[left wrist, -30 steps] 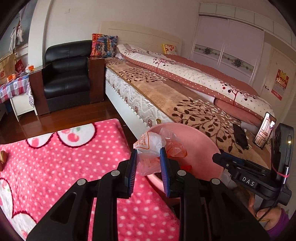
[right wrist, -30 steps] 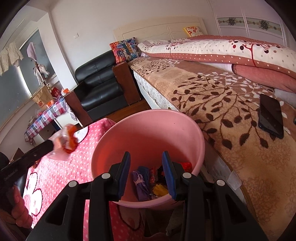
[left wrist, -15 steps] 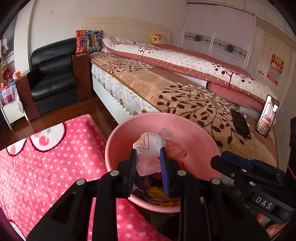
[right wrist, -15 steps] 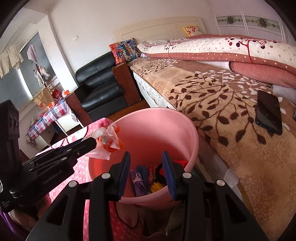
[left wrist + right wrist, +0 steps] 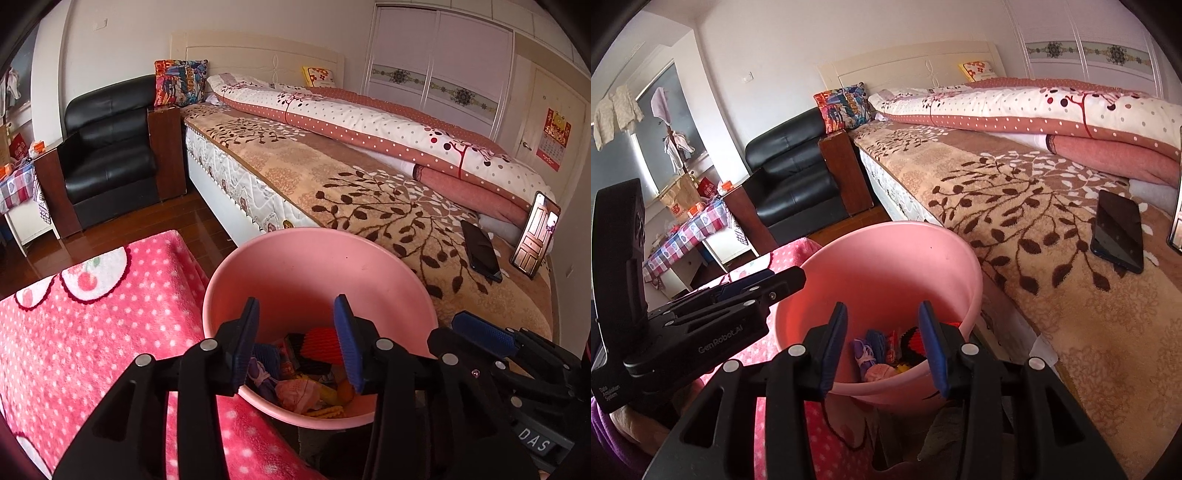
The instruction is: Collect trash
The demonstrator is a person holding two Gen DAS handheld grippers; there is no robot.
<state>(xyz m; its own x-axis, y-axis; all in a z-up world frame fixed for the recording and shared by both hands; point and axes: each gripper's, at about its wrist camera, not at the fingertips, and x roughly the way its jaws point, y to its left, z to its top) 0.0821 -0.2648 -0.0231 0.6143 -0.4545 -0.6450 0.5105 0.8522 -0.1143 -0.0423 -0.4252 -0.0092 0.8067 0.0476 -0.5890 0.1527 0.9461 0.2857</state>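
Note:
A pink plastic bin (image 5: 317, 266) stands between the pink dotted blanket (image 5: 85, 332) and the bed; it also shows in the right wrist view (image 5: 886, 266). Several wrappers lie in its bottom, among them a crumpled clear-and-pink bag (image 5: 297, 393) and a red-and-black piece (image 5: 319, 341). My left gripper (image 5: 297, 341) is open and empty over the bin's near rim. My right gripper (image 5: 882, 343) is open and empty, also over the near rim. In the right wrist view the left gripper (image 5: 764, 286) comes in from the left at the bin's edge.
A bed with a brown leaf blanket (image 5: 369, 192) runs along the right, with a dark phone (image 5: 480, 253) and a propped phone (image 5: 535, 234) on it. A black armchair (image 5: 110, 147) stands at the back left. A checked side table (image 5: 687, 229) is at far left.
My left gripper carried the clear-and-pink bag over the bin, opened, and the bag now lies inside. The right gripper stayed open over the bin.

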